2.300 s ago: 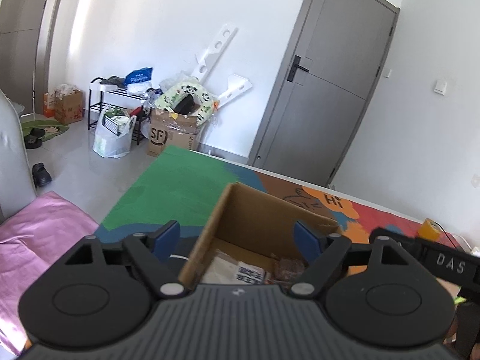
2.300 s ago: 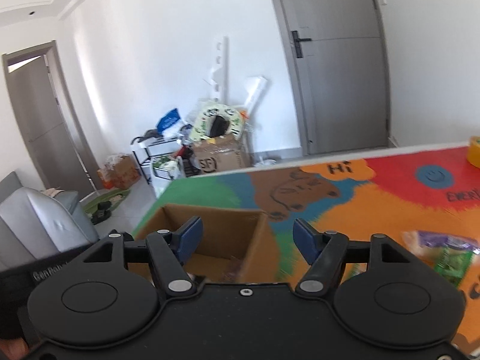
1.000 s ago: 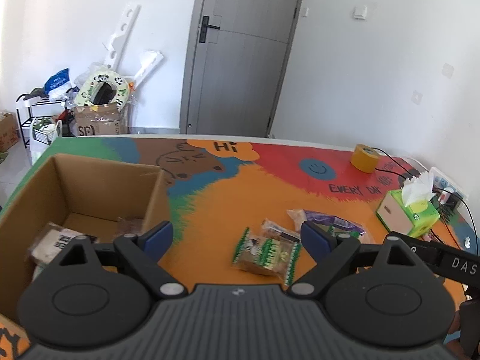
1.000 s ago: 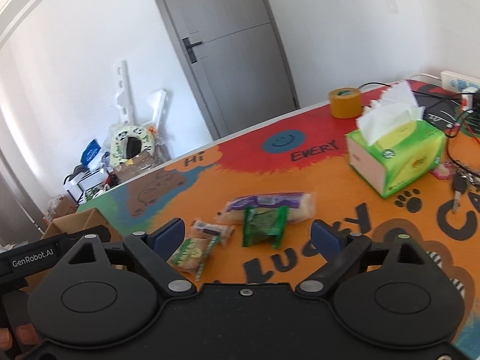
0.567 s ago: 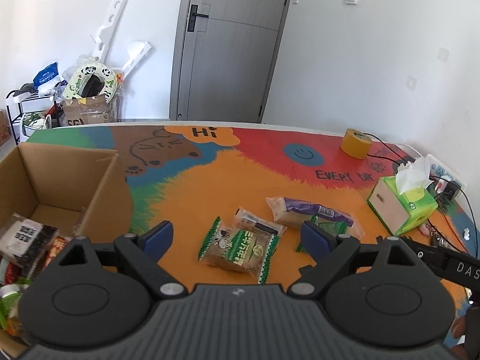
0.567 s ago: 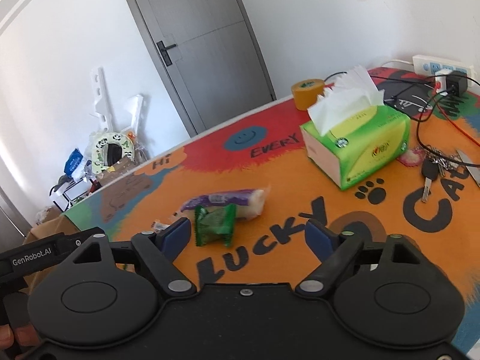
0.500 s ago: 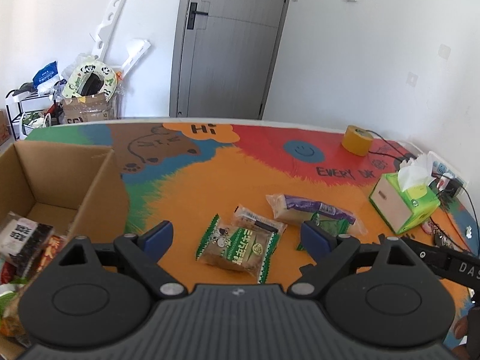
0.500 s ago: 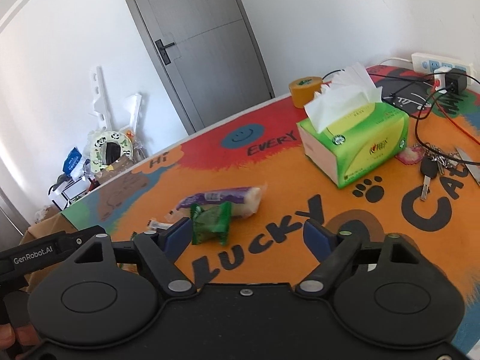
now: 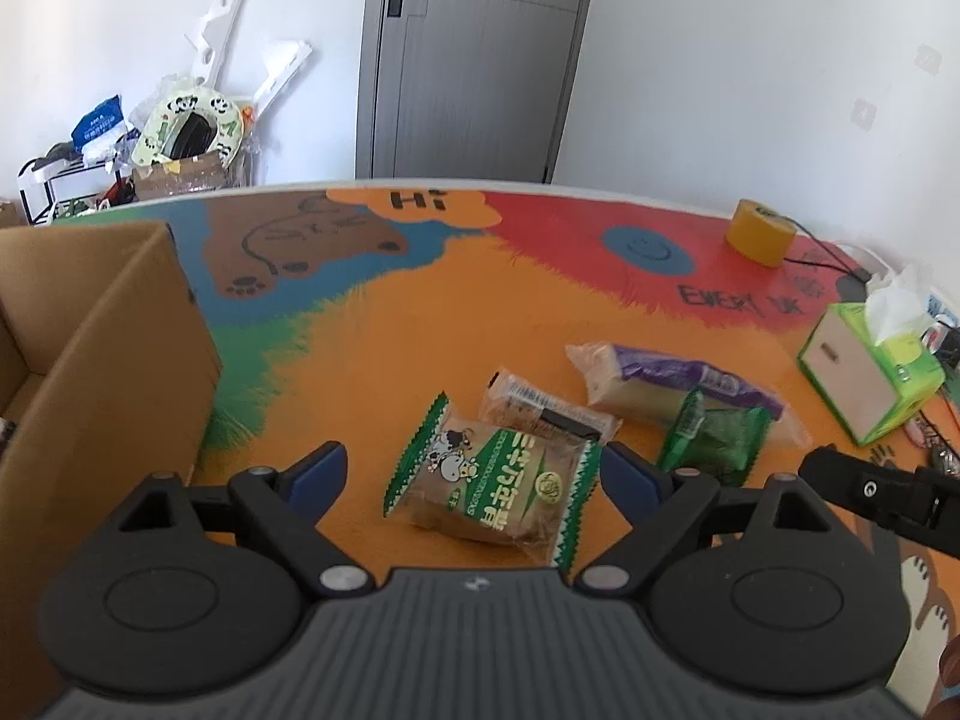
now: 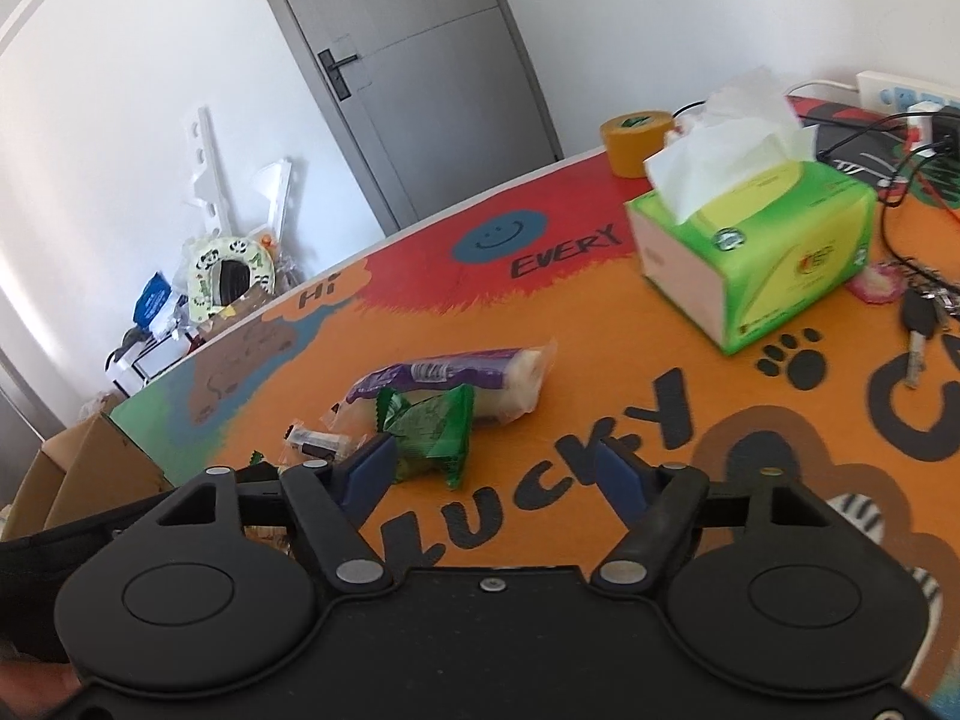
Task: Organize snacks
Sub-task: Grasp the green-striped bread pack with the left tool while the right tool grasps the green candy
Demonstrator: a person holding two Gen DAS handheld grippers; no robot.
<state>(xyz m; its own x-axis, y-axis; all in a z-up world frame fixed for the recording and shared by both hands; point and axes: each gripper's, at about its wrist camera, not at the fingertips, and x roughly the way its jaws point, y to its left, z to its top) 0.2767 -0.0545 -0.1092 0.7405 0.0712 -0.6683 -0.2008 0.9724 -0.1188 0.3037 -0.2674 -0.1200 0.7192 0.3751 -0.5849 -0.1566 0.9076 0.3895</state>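
Both my grippers have swung from the brown cardboard box (image 9: 102,354) to the loose snacks. My left gripper (image 9: 474,474), fingers spread, frames the green-edged cake packet (image 9: 492,480). My right gripper (image 10: 492,468) is closing, empty; the small green packet (image 10: 432,426) lies just ahead of its left finger.

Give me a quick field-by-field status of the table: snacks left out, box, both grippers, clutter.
snacks on table: green-and-white cow-print bread packet; clear-wrapped dark biscuit bar; purple-wrapped long roll; small dark green packet
box: brown cardboard box, at table's left edge
left gripper: open, bread packet between its fingers, not pressed
right gripper: closing, empty; green packet just ahead
clutter: green tissue box, yellow tape roll, keys
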